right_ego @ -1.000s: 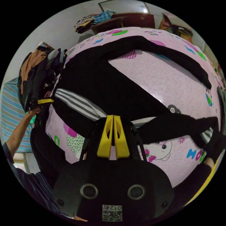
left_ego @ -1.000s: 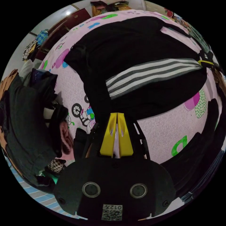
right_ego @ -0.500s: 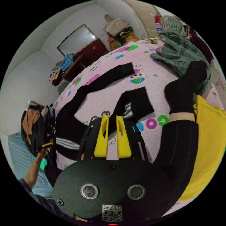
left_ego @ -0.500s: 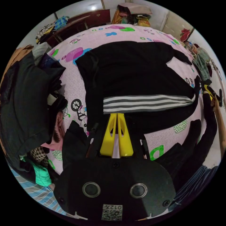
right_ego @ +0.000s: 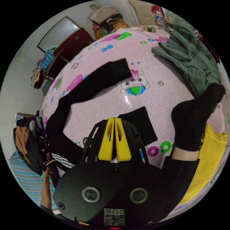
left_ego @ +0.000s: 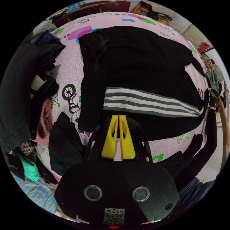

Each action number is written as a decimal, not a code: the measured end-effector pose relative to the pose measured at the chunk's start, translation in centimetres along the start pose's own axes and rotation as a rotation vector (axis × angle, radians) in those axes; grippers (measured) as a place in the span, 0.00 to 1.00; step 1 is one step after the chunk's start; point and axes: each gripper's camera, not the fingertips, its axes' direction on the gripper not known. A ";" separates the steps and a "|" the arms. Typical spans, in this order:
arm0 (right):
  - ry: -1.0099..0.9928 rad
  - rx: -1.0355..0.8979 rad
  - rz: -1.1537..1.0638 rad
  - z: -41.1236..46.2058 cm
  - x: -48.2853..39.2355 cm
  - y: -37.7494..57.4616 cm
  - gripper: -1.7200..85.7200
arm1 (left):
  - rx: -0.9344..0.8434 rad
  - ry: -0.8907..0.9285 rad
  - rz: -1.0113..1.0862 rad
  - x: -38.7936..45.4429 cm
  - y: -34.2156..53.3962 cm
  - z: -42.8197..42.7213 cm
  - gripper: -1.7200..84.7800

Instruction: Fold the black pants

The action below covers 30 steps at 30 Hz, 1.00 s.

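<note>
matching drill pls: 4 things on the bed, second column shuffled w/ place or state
Things
1. black pants with white side stripes
2. grey-green printed garment
3. left gripper's yellow jaws
4. pile of dark clothes

Places or states
A. heaped at the bed's edge beside the waistband end of the pants
B. spread flat on the pink cartoon-print sheet, legs apart
C. closed together at the tips
D. crumpled near the leg-cuff end, beside a foot in a black sock

Pairs: 1-B, 2-D, 3-C, 4-A
</note>
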 end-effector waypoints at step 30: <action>-0.165 -0.036 -0.161 -14.1 7.7 3.8 0.01 | 0.017 0.092 0.002 -5.6 -1.0 -1.3 0.02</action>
